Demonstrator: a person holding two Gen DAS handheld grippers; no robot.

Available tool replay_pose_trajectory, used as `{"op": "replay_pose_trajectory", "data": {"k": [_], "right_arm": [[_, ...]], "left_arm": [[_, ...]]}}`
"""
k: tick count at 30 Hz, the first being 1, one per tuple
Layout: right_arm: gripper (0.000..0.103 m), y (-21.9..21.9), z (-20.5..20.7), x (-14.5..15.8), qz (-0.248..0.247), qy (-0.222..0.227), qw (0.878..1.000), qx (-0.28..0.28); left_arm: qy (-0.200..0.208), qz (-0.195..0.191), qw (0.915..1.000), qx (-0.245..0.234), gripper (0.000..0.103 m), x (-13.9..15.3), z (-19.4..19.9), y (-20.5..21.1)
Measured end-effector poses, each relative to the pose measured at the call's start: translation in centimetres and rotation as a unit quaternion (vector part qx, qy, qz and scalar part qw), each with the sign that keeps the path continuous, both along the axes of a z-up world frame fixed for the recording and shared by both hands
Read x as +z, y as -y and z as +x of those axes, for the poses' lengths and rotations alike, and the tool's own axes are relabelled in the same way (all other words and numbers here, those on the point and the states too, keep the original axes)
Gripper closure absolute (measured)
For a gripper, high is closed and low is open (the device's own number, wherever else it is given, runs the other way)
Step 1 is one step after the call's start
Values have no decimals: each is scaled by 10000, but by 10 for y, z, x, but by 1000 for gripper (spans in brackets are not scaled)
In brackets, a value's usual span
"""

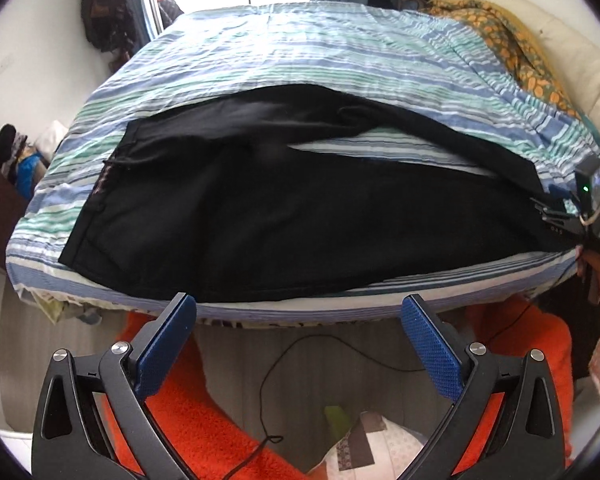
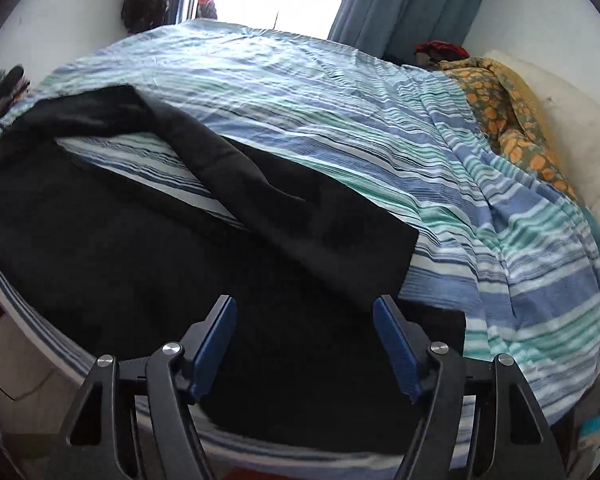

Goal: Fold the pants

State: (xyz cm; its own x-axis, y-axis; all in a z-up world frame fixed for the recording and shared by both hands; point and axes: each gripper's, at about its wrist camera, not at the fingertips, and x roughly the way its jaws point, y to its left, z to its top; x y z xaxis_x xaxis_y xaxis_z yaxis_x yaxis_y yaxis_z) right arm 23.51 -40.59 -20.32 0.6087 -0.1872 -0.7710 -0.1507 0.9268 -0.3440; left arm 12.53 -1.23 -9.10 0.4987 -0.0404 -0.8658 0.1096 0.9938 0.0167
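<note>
Lying spread: black pants (image 1: 284, 216) flat on a bed with a striped blue, green and white bedspread (image 1: 284, 52), near the bed's front edge.
Waistband: toward 9 o'clock in the left wrist view, with a thin line of pinkish stitching or print along it, too small to read.
Legs: they run toward 3 o'clock in the left wrist view and split apart, so a wedge of striped bedspread shows between them; the far leg angles toward 2 o'clock.
Pants, right wrist view: the pants (image 2: 148, 264) fill the lower left; one leg crosses from 10 o'clock to 4 o'clock and ends in a straight hem near the centre right.
Left gripper (image 1: 298, 320): hangs off the bed's front edge above the floor, blue-padded fingers (image 1: 428, 344) spread wide, nothing between them, not touching the pants.
Right gripper (image 2: 304, 326): over the near leg close to its hem, fingers (image 2: 214, 344) apart and empty; whether they touch the cloth cannot be told.
Right gripper, left wrist view: its body (image 1: 576, 208) sits at 3 o'clock by the leg ends, a small green light lit.
Floor: an orange rug (image 1: 188, 412) and a thin black cable (image 1: 268, 384) at 6 o'clock.
Bed head: an orange-patterned blanket (image 1: 508, 44) and a white pillow (image 1: 572, 60) at 2 o'clock.
Writing: none legible.
</note>
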Motion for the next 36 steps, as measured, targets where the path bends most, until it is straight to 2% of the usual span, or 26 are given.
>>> {"op": "replay_pose_trajectory", "data": {"k": [2, 3, 4, 6, 8, 10, 11, 12, 13, 15, 16, 18, 20, 22, 23, 25, 26, 28, 30, 32, 33, 34, 36], "right_arm": [[34, 3, 17, -17, -287, -137, 9991, 266], [54, 5, 27, -23, -292, -291, 9986, 346], [98, 9, 36, -24, -233, -458, 9980, 356], [99, 30, 58, 6, 272, -453, 9985, 150], [99, 66, 92, 55, 995, -298, 9943, -244], [98, 96, 139, 100, 1355, -133, 9893, -528], [98, 111, 165, 113, 1559, -190, 9855, -648], [93, 127, 194, 118, 1846, -354, 9787, -830], [71, 141, 217, 118, 2091, -483, 9711, -1047], [43, 166, 244, 109, 2064, -399, 9655, -1538], [43, 174, 248, 104, 1981, -298, 9650, -1692], [43, 189, 241, 87, 2232, -190, 9554, -1925], [44, 206, 222, 59, 2841, -169, 9324, -2227], [46, 218, 205, 26, 3596, -259, 9003, -2438], [47, 220, 200, 10, 4035, -290, 8798, -2496], [47, 222, 194, -21, 4911, -234, 8305, -2620], [47, 221, 193, -31, 5136, -148, 8123, -2759], [47, 223, 203, -48, 5388, 95, 7882, -2972], [47, 225, 217, -58, 5424, 315, 7768, -3184], [51, 229, 230, -65, 5515, 454, 7644, -3308], [72, 229, 234, -63, 5457, 427, 7657, -3377], [94, 228, 235, -55, 5357, 434, 7726, -3379], [94, 224, 232, -22, 5249, 560, 7938, -3019]], "left_arm": [[-141, 73, 9998, -70, 1, -10, 11, 7], [-238, 100, 9996, -97, 1, -14, 16, 10], [-357, 142, 9992, -106, 1, -20, 22, 11], [-478, 178, 9987, -83, 1, -24, 35, 12], [-450, 150, 9989, 6, 1, -19, 49, 10], [-312, 15, 9995, 99, 1, -10, 68, 12], [-218, -47, 9997, 129, 1, -7, 77, 16], [-120, -106, 9998, 152, 1, -3, 88, 19], [-52, -143, 9997, 181, 1, 0, 98, 23], [32, -243, 9994, 241, 1, 3, 110, 25], [60, -306, 9992, 250, 1, 3, 114, 26], [45, -351, 9991, 221, 1, -6, 113, 25], [-156, -292, 9992, 208, 1, -24, 111, 22], [-477, -337, 9980, 237, 1, -45, 111, 20], [-685, -367, 9966, 273, 1, -56, 112, 18], [-981, -472, 9934, 359, 2, -69, 112, 17], [-1030, -533, 9925, 389, 2, -71, 112, 18], [-976, -536, 9930, 396, 2, -68, 110, 19], [-883, -458, 9943, 379, 2, -65, 111, 19], [-875, -383, 9946, 402, 2, -64, 109, 21], [-901, -364, 9943, 432, 2, -64, 111, 17], [-919, -353, 9940, 480, 2, -64, 111, 13], [-847, -360, 9941, 568, 2, -62, 114, 6]]}}
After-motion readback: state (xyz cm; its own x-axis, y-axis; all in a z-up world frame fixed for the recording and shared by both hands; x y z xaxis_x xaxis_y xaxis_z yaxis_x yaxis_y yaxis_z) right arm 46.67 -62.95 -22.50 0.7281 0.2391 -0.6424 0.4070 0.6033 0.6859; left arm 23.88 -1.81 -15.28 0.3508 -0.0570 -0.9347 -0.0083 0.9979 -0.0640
